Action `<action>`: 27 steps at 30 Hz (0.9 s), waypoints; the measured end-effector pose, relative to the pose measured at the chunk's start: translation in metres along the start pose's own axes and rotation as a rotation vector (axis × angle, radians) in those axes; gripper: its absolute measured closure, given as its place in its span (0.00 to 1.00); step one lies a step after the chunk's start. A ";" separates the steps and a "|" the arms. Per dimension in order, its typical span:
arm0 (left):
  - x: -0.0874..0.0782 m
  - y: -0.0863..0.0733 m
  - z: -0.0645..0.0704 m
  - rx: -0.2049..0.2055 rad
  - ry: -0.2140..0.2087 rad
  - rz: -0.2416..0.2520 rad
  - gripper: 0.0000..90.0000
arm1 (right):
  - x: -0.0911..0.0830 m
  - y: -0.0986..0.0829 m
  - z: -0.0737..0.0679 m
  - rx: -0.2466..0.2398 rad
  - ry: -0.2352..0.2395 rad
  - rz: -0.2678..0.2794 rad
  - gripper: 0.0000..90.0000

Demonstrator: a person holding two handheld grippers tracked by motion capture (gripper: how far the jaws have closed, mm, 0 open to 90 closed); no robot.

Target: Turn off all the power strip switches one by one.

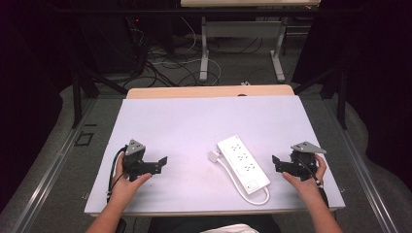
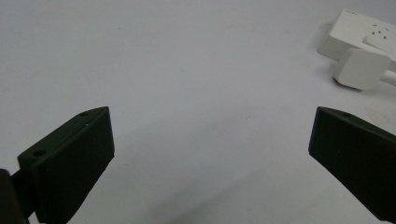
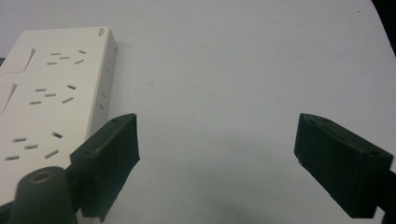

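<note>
A white power strip (image 1: 243, 162) lies slanted on the white table top (image 1: 194, 121), right of the middle. Its white plug (image 1: 214, 156) rests by its far left corner, and the cable (image 1: 238, 184) loops along its left side to the near end. My left gripper (image 1: 160, 165) hovers left of the strip, open with nothing between its jaws. In the left gripper view (image 2: 210, 135) the plug (image 2: 362, 67) and a strip corner (image 2: 355, 28) sit at the upper right. My right gripper (image 1: 278, 165), open too, is just right of the strip. The right gripper view (image 3: 215, 135) has the strip (image 3: 51, 88) beside its left jaw.
The table's wooden far edge (image 1: 209, 91) shows beyond the white top. Behind it, cables (image 1: 165, 63) lie on the floor near the legs of another table (image 1: 204, 53). Dark curtains close in both sides.
</note>
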State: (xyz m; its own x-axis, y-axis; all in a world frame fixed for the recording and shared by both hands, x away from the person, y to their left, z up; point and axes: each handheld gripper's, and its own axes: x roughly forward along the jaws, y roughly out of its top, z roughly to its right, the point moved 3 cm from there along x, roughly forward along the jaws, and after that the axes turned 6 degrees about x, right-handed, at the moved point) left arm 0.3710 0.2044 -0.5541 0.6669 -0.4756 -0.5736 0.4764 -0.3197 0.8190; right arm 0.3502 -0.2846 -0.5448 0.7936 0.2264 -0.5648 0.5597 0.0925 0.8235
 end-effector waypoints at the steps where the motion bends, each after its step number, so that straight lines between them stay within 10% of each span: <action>1: 0.000 0.000 0.000 0.000 0.000 -0.002 0.00 | -0.001 0.000 -0.002 0.002 -0.005 0.000 0.17; 27: -0.004 -0.002 0.003 0.017 0.037 -0.005 0.00 | -0.009 0.007 -0.039 -0.120 0.108 0.006 0.34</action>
State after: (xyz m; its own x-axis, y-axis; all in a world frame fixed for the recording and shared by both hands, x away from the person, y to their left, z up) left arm 0.3659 0.2044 -0.5538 0.6852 -0.4436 -0.5777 0.4704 -0.3361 0.8160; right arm 0.3374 -0.2483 -0.5315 0.7631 0.3296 -0.5559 0.5170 0.2049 0.8311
